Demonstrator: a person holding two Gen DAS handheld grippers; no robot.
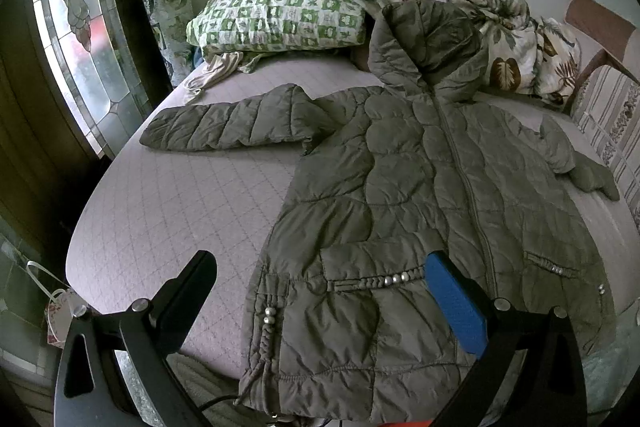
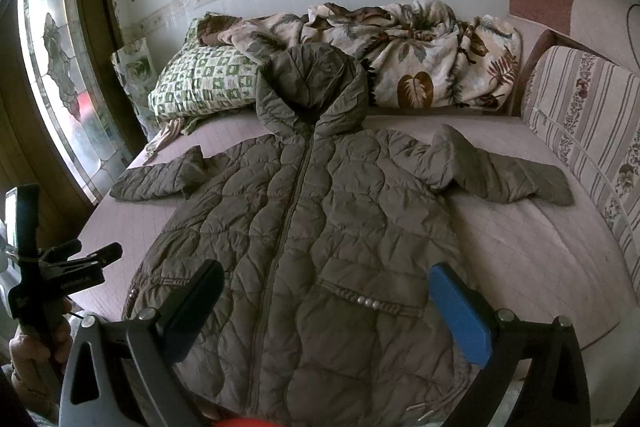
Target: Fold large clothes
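Note:
An olive quilted hooded jacket [image 1: 400,195] lies flat, front up and zipped, on the pink quilted bed [image 1: 168,203], sleeves spread to both sides. It also shows in the right wrist view [image 2: 312,227], hood toward the wall. My left gripper [image 1: 320,263] is open and empty above the jacket's lower left hem. My right gripper [image 2: 326,275] is open and empty above the jacket's lower front. The left gripper [image 2: 108,255] also shows at the left of the right wrist view, held in a hand, apart from the jacket.
A green checked pillow [image 1: 276,15] and a crumpled leaf-print blanket [image 2: 432,59] lie at the head of the bed. A striped cushion [image 2: 588,131] lines the right side. A stained-glass window [image 1: 76,35] stands at the left. Bare mattress flanks the jacket.

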